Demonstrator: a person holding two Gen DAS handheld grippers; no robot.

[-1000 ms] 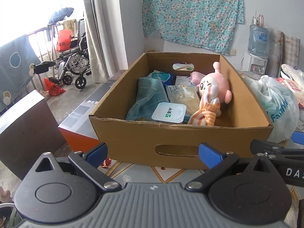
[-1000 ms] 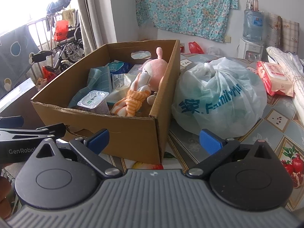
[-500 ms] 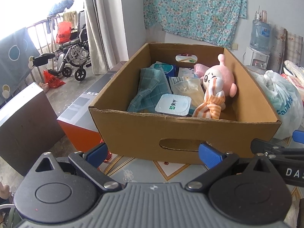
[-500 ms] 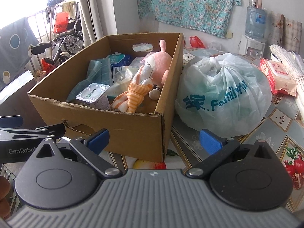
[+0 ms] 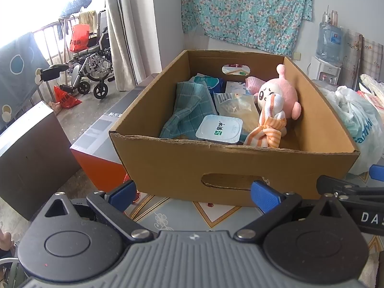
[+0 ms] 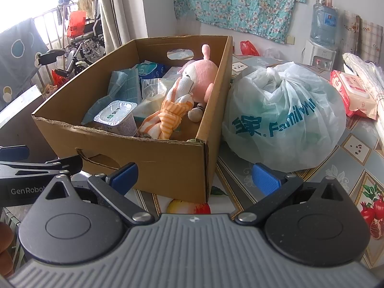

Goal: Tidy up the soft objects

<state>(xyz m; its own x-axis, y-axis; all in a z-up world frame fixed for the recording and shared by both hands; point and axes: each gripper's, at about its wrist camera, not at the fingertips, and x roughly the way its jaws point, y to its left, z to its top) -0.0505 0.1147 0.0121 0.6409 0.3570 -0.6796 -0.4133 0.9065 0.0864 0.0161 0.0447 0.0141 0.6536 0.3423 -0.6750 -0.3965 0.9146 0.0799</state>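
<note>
Two empty grippers, left point(image 5: 193, 193) and right point(image 6: 194, 175), are held spread before the box point(image 5: 230, 165); the cup point(image 5: 219, 129) could be knocked if the doll point(image 5: 276, 110) is grabbed carelessly.

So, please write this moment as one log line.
left gripper: open, empty | right gripper: open, empty | pink plush toy: in cardboard box | phase: approach
</note>
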